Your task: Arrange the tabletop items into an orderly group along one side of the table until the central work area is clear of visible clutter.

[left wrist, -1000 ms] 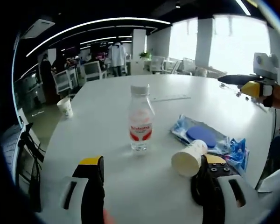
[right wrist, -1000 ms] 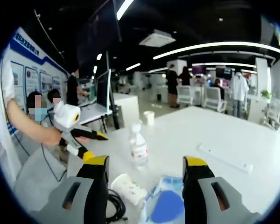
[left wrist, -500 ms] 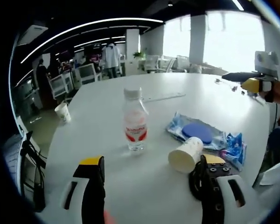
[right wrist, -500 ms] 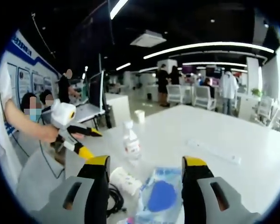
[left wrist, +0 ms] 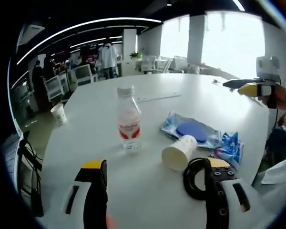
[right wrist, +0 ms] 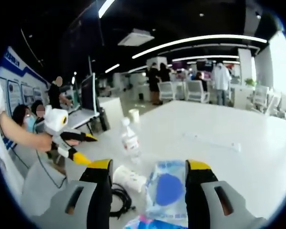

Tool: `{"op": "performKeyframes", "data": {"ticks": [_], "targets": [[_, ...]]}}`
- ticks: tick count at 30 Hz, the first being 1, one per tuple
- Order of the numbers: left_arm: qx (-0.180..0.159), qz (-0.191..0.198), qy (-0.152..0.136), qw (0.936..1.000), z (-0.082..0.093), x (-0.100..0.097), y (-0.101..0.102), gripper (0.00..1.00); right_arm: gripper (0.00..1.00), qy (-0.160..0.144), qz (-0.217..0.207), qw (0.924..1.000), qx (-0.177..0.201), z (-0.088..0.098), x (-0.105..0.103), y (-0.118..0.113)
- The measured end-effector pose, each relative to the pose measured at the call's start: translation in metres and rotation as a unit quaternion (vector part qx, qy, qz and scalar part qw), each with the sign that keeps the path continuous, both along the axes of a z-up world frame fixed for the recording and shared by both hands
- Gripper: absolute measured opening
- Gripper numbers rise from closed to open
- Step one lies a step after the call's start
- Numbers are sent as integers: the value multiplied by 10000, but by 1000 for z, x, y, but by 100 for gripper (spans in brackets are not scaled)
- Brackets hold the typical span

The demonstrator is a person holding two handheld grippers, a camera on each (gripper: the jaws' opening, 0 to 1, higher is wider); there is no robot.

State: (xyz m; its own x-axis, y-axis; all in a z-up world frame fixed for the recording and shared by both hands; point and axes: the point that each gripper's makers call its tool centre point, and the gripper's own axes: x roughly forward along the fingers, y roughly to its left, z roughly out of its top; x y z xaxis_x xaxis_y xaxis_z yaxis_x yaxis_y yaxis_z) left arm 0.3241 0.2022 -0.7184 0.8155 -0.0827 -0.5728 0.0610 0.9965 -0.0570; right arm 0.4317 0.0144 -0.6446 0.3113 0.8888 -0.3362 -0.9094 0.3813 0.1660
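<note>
Above white table (left wrist: 86, 109) | both hand-held grippers gape wide, empty | paper cup (left wrist: 179, 152) apparently untouched

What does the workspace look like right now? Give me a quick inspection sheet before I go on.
Surface: white table, middle not yet cleared.
Job's things: water bottle upright; paper cup on its side; clear packet with blue disc; small blue packet; second paper cup upright near the far edge; long white strip.
Clutter: nothing seen beyond these.
Grippers: left gripper open, right gripper open, both holding nothing.
Cables: black cable coil beside the fallen cup.
Surroundings: open office, chairs, people standing.
</note>
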Motion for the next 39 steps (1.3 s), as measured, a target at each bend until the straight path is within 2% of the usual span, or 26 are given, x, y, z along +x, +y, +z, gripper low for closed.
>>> {"op": "performKeyframes", "data": {"ticks": [4, 8, 12, 15, 26, 29, 33, 39], "targets": [[-69, 83, -41, 9999, 2, -1, 2, 80, 58, -5, 28, 9999, -139, -6, -6, -9], [3, 16, -21, 10000, 5, 1, 2, 79, 58, 111, -223, 9997, 8, -4, -3, -20], [39, -11, -112, 9999, 14, 6, 1, 80, 58, 69, -304, 9995, 34, -7, -2, -31], [74, 48, -173, 9998, 20, 11, 0, 79, 57, 404, -512, 9977, 187, -14, 2, -39], [278, -145, -77, 9995, 15, 36, -17, 79, 57, 743, -689, 9945, 247, -33, 7, -53], [311, -195, -76, 9993, 20, 45, -22, 77, 57, 828, -742, 9935, 251, -39, 6, -55], [334, -293, -115, 9989, 24, 59, -27, 76, 56, 1106, -871, 9896, 282, -48, 6, -59], [319, -408, -79, 9986, 27, 78, -41, 76, 56, 1237, -1033, 9867, 228, -57, 6, -68]]}}
